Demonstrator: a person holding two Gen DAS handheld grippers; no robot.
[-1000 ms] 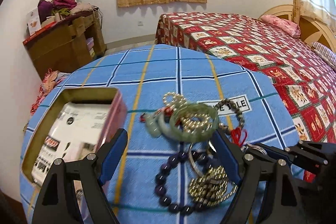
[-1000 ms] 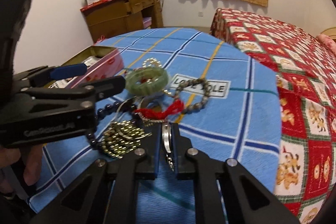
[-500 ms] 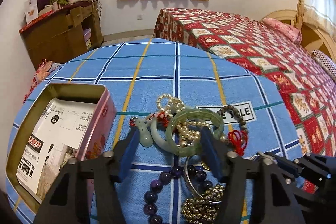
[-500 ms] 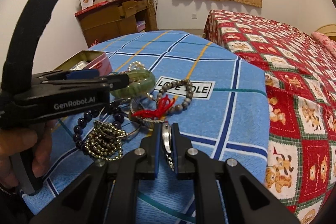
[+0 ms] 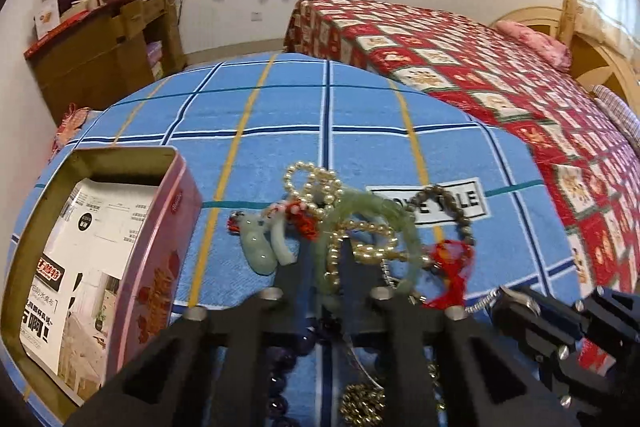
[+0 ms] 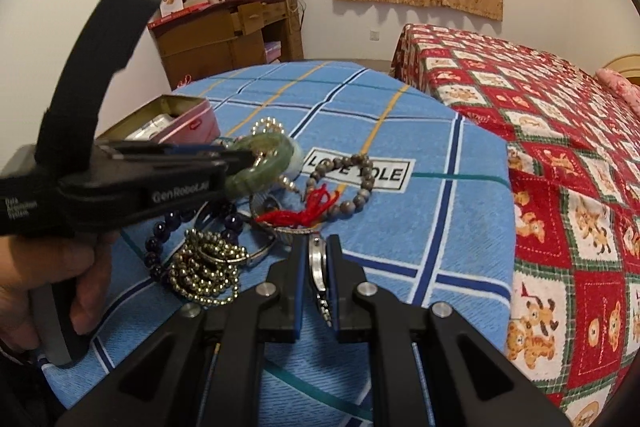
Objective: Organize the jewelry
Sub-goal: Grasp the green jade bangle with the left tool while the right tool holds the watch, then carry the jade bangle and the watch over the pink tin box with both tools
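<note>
A heap of jewelry lies on the blue checked cloth (image 5: 280, 115). My left gripper (image 5: 326, 259) is closing its jaws, and they pinch the near rim of the green jade bangle (image 5: 372, 203), which tilts up. The right wrist view shows that gripper (image 6: 240, 163) clamped on the bangle (image 6: 276, 151). A pearl string (image 5: 312, 175) and a pale jade pendant (image 5: 258, 251) lie beside it. My right gripper (image 6: 316, 251) is shut on a silver metal piece (image 6: 318, 267). The open pink tin (image 5: 160, 267) stands at the left with printed paper inside.
A purple bead bracelet (image 6: 154, 255), a gold bead coil (image 6: 204, 271), a brown bead bracelet (image 6: 356, 199) and a red tassel (image 6: 308, 213) lie near the grippers. A bed with a red quilt (image 5: 480, 67) stands right, a wooden cabinet (image 5: 100, 59) far left.
The left jaws went from wide apart to nearly together around the green bangle's rim, moving forward over the heap. The bangle tipped up. The right gripper kept still.
</note>
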